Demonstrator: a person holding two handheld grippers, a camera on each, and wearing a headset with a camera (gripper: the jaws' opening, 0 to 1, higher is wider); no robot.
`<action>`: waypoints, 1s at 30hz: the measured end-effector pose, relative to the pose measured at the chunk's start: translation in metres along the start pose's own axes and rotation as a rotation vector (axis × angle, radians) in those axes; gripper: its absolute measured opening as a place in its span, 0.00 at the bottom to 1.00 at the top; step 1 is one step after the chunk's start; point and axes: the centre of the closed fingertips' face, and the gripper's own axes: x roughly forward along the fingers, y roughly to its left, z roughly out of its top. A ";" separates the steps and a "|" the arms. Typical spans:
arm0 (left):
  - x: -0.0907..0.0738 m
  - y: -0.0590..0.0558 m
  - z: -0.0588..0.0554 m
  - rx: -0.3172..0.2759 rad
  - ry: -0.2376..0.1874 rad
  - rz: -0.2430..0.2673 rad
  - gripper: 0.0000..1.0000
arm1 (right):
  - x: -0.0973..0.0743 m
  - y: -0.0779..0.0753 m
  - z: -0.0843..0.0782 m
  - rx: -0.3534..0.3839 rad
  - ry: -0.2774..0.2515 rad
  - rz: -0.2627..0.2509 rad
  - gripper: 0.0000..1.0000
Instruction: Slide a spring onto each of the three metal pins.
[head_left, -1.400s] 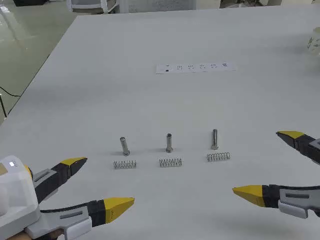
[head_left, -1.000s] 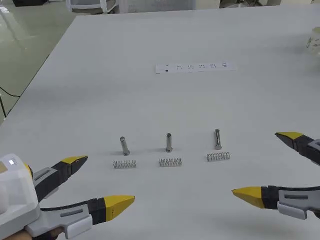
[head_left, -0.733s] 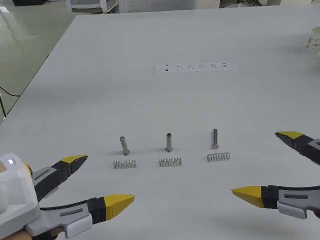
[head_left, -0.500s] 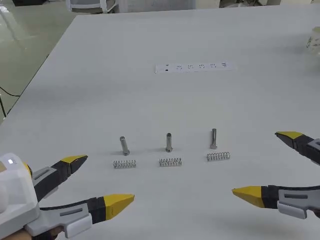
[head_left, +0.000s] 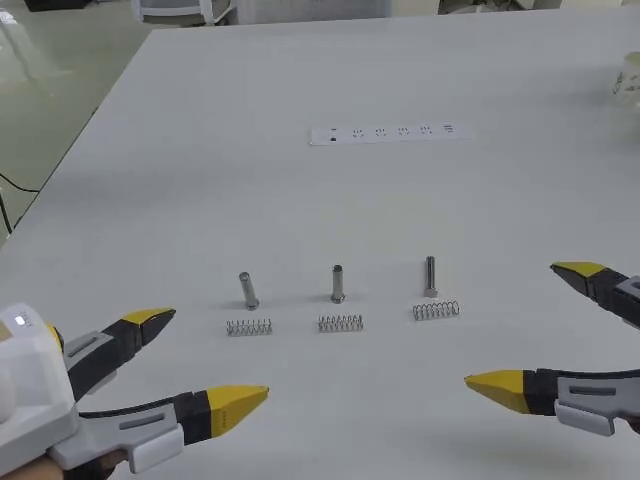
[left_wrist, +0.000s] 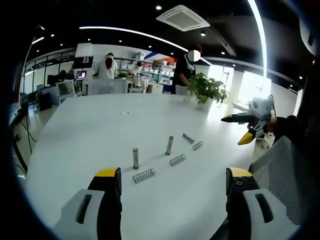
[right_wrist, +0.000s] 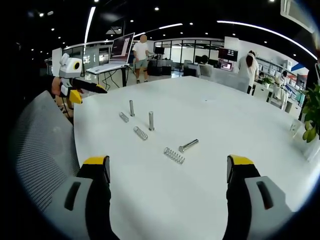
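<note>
**White counter (head_left: 300, 200) in an open office: three pins and three springs laid out, both tools released and empty.**

The left pin (head_left: 248, 290) and middle pin (head_left: 338, 284) stand upright. The right pin (head_left: 430, 276) lies on its side, as the right gripper view shows. One spring lies flat at 6 o'clock of each pin: left spring (head_left: 249, 327), middle spring (head_left: 340, 323), right spring (head_left: 436, 311). None is threaded yet. The left tool (head_left: 212, 357) hovers at 7 o'clock of the row and the right tool (head_left: 517, 324) at 4 o'clock, jaws spread wide, well apart from the parts. Recommended procedure: pinch a spring lightly at mid-length so the coils do not collapse, align its bore with the pin top, then lower it straight down. Stand the right pin upright, or steady it with the other tool, before threading.
</note>
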 end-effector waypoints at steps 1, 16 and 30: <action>0.000 0.000 0.000 0.000 0.001 -0.001 0.85 | 0.000 0.000 0.000 0.000 0.000 0.000 0.98; 0.000 -0.001 0.001 0.007 0.003 -0.004 0.85 | -0.001 -0.001 -0.002 0.003 0.005 -0.002 0.98; 0.000 -0.003 0.004 0.014 -0.001 -0.009 0.85 | 0.000 -0.012 0.004 0.012 0.003 -0.022 0.96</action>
